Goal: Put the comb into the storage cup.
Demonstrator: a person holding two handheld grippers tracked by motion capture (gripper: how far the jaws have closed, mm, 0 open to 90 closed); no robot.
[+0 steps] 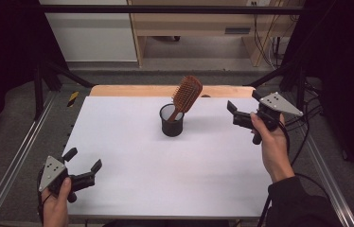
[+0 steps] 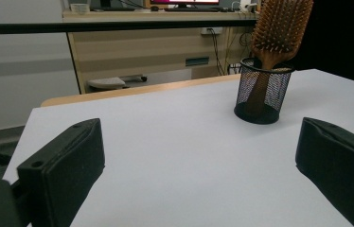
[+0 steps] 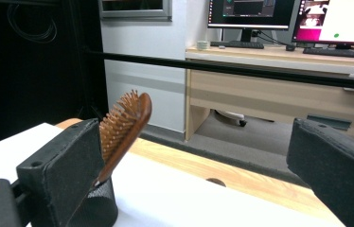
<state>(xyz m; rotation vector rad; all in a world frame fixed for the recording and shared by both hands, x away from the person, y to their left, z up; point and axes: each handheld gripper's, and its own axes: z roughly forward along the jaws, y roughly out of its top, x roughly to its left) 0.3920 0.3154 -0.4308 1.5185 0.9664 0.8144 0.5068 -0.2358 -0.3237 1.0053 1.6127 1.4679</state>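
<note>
A wooden paddle hairbrush (image 1: 186,96) stands handle-down in a black mesh cup (image 1: 172,121) near the back middle of the white table (image 1: 165,161), its head leaning to the right. In the left gripper view the hairbrush (image 2: 279,28) rises out of the cup (image 2: 261,92) ahead and to the right. My left gripper (image 1: 84,164) is open at the front left corner, nothing between its jaws. My right gripper (image 1: 243,105) is open at the right, raised a little, right of the cup. The right gripper view shows the hairbrush (image 3: 125,127) and cup (image 3: 97,205) partly behind its left jaw.
A wooden strip (image 1: 165,90) runs along the table's far edge. Metal rails (image 1: 19,156) flank the table on both sides. Cables (image 1: 303,137) trail at the right. A desk with monitors (image 3: 279,14) stands beyond the table.
</note>
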